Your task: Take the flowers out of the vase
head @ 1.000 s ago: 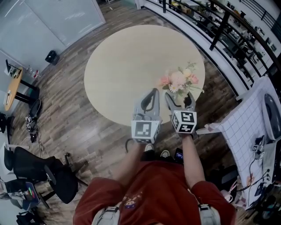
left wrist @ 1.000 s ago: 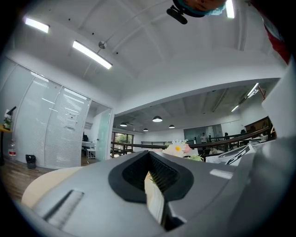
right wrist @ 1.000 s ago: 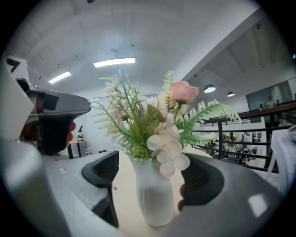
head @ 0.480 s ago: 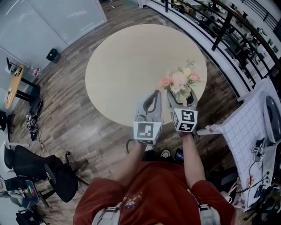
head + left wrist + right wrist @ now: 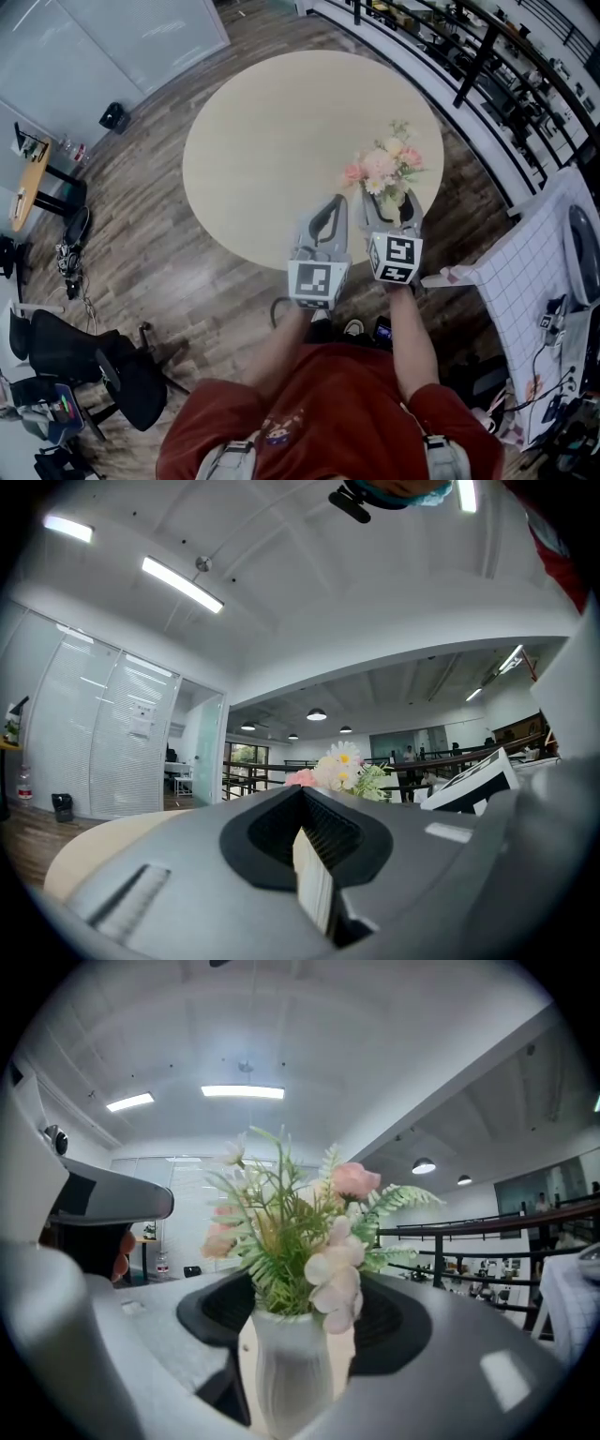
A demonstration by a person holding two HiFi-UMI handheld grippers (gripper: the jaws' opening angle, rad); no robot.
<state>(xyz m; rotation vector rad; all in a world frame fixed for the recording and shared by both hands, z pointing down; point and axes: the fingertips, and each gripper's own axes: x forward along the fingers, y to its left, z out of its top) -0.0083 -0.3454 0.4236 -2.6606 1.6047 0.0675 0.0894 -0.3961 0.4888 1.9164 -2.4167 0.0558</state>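
Round beige table, vase near its edge (wood-plank floor), black railing

Both forearms reach level toward 12 o'clock. The left gripper has its jaws together. The right gripper, jaws just closing, straddles the vase without pressing.

Person: dark red short-sleeved shirt; small multicoloured emblem on chest, too small to read. Pale grey straps over both shoulders. Forearms bare. Light shoes.

Hand-held gear: left tool has grey moulded shell, teardrop opening, black ribbed pads, and white cube with black square marker at rear. The right tool has same build and own marker cube; jaws just been closing, vase between them, gap showing each side.
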